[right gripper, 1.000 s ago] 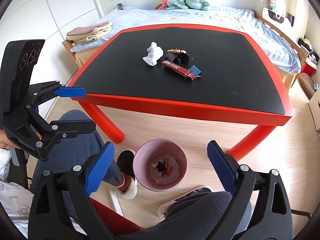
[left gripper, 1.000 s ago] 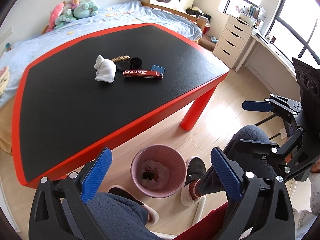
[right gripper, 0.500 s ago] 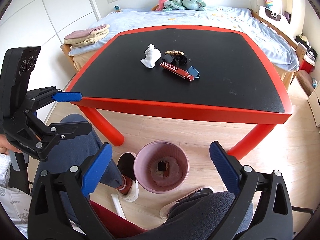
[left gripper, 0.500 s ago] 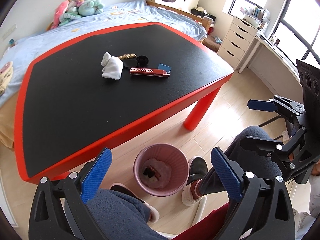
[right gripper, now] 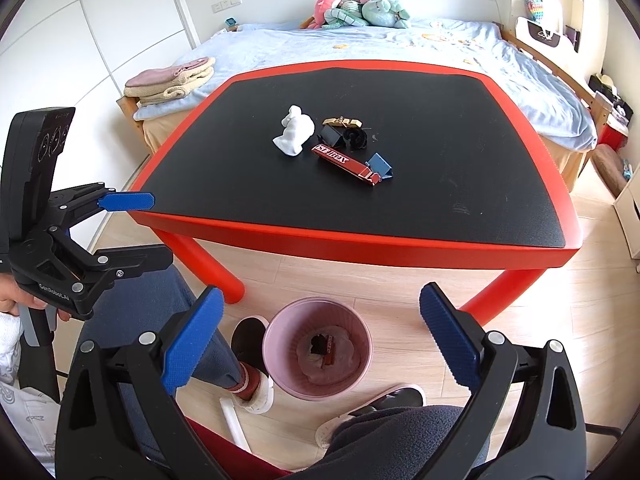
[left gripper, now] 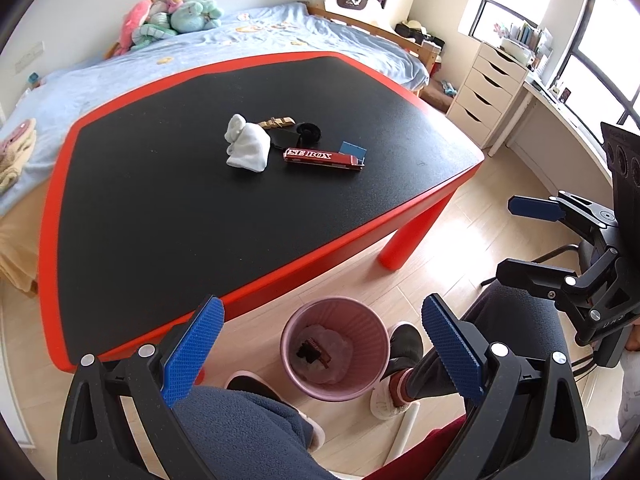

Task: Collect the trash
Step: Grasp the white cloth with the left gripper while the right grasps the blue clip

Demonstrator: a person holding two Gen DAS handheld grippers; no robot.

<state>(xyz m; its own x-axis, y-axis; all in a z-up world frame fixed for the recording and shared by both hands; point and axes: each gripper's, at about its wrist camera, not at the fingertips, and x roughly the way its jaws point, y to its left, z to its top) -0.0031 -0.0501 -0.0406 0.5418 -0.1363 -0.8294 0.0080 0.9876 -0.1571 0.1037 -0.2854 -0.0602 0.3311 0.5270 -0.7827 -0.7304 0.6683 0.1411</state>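
A crumpled white tissue, a long red box, a blue clip, a gold wrapper and black bits lie mid-table on the black, red-edged table. A pink trash bin with some trash inside stands on the floor at the table's near edge. My left gripper and right gripper are open and empty, above the bin and the person's knees.
A bed with plush toys stands behind the table. A white drawer unit and desk are at the right. The person's legs and slippered feet flank the bin. Folded towels lie on the bed's corner.
Both grippers have risen and moved slightly toward the table; the table items now sit lower and larger in both views. Both stay open and empty.
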